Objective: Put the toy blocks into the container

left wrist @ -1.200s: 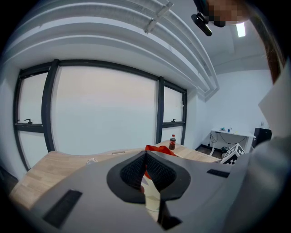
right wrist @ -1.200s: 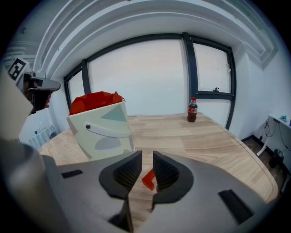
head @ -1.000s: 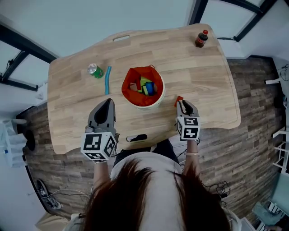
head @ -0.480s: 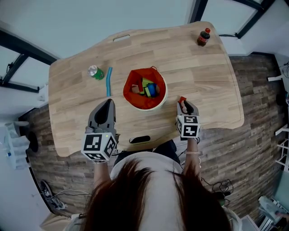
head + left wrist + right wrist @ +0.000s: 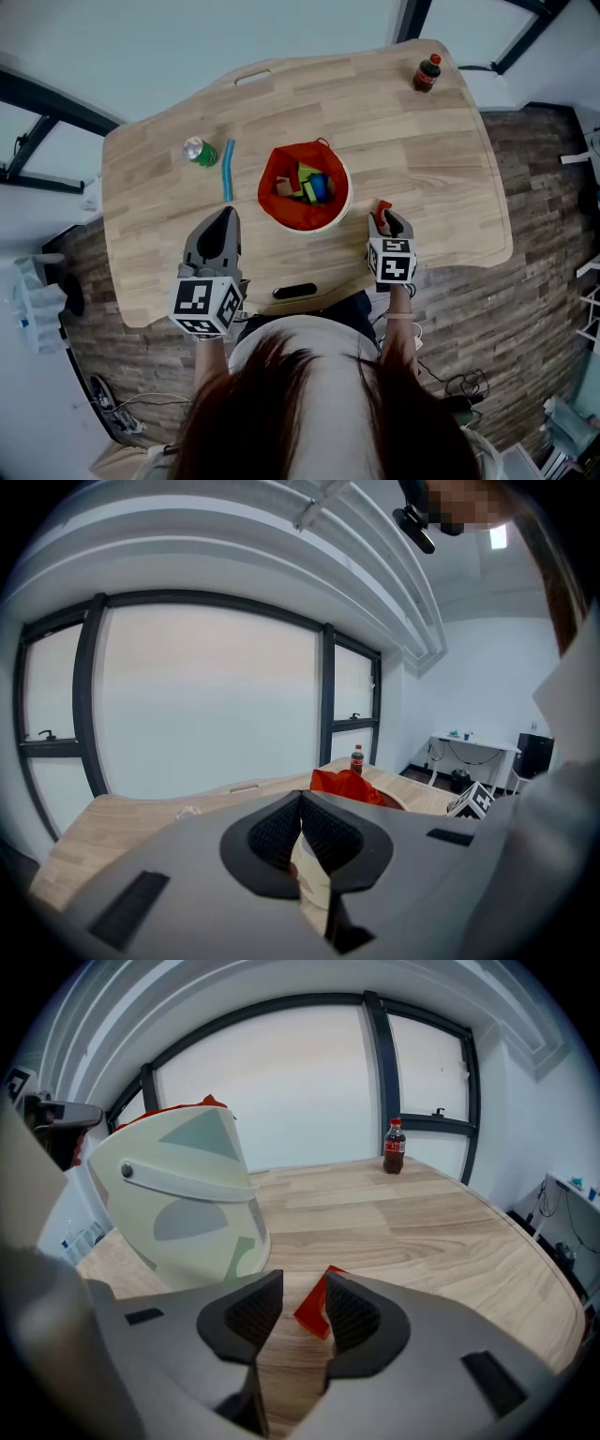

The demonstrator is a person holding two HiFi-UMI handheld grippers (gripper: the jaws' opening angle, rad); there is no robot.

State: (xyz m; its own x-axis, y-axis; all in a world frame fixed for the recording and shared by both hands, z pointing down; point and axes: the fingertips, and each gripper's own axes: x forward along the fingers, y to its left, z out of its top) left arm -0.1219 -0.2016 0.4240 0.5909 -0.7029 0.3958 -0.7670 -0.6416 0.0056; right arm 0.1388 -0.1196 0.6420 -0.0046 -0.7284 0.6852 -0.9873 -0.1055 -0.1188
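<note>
Spanning the head view, the table (image 5: 431,159) carries the container (image 5: 342,211) near its middle. It is red-lined, with several blocks (image 5: 307,185) already inside. The left gripper (image 5: 225,214) hovers over the near side of the table, jaws pressed together with nothing in them.

The right gripper (image 5: 382,217) tilts down at the wood just right of the container. Its jaws have just been opening and now stand apart. The red block (image 5: 314,1307) lies on the table between their tips, close to the right pad, but neither pad pinches it.

The block looks off-centre in the gap and seems to lie at a slant. If the jaws close from here, one pad would likely meet it first and could shove or spin it instead of clamping it. A grip on a sloped face could let it squirt out forward. The container wall is near the left jaw, so a careless swing toward the container might knock it.
</note>
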